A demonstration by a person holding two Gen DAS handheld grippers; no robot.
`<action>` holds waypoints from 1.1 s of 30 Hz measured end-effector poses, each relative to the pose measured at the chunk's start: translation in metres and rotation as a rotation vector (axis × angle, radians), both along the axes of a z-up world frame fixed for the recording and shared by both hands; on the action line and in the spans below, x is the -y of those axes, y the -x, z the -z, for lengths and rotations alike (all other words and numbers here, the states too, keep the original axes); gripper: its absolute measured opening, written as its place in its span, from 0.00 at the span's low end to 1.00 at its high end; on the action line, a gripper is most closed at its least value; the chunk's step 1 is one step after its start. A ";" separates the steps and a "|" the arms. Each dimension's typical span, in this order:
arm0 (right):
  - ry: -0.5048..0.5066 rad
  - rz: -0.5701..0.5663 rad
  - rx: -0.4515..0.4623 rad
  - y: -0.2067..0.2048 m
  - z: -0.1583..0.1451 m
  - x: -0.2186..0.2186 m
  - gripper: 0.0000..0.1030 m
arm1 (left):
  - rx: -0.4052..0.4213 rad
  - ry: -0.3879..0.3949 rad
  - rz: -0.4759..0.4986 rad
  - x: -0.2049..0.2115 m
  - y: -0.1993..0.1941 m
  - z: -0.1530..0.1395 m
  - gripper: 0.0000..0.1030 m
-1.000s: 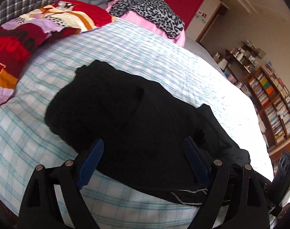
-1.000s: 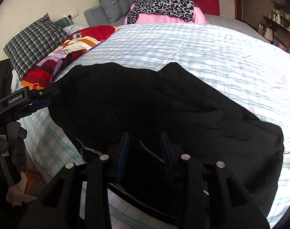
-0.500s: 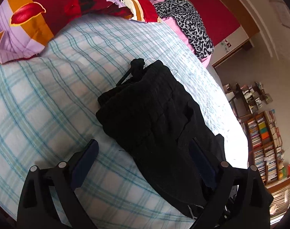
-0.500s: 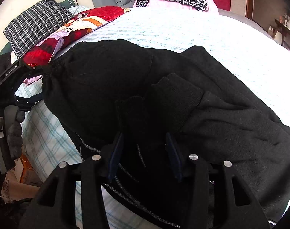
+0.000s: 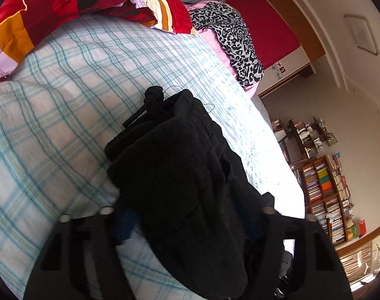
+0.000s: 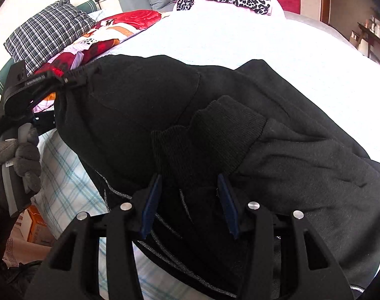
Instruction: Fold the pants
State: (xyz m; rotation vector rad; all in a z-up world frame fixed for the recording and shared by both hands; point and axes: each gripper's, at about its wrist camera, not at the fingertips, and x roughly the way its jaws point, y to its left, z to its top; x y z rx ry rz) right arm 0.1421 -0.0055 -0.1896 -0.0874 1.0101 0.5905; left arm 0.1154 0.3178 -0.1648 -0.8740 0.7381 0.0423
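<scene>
Here the black pants (image 6: 215,130) lie partly folded on the bed (image 5: 65,100), whose checked sheet shows pale blue and green lines. The ribbed cuffs (image 6: 215,135) of the legs are laid up over the seat of the garment, near the middle of the heap, and the waistband end reaches toward the bed's near edge.

The left gripper (image 5: 187,221) has a thick bunch of the pants between its jaws, which are closing at this moment; the dark cloth bulges up over the blue pads and hides the far one, so whether the pads already press on it cannot be told. From the right wrist view, a hand in a grey glove (image 6: 22,157) holds that gripper at the waistband corner.

The right gripper (image 6: 188,203) has its jaws partly apart, with folds of the pants between the blue pads, just below the cuffs; the cloth fills the gap and touches both pads.

A bookcase (image 5: 325,200) by the far wall is packed with books in its compartments. A cardboard box (image 6: 36,221) stands on the floor beside the bed; its contents are not visible. Pillows (image 6: 47,35) and a leopard-print cloth (image 5: 235,40) lie at the head of the bed.
</scene>
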 end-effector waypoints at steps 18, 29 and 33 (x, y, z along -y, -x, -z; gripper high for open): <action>-0.100 0.089 0.072 0.012 -0.038 0.042 0.46 | 0.128 -0.153 0.073 0.050 -0.007 -0.074 0.27; -0.119 0.265 0.070 0.014 -0.050 0.128 0.46 | 0.298 -0.342 0.368 0.183 -0.010 -0.138 0.26; -0.121 0.333 0.050 0.015 -0.044 0.162 0.46 | 0.312 -0.408 0.497 0.242 -0.005 -0.139 0.26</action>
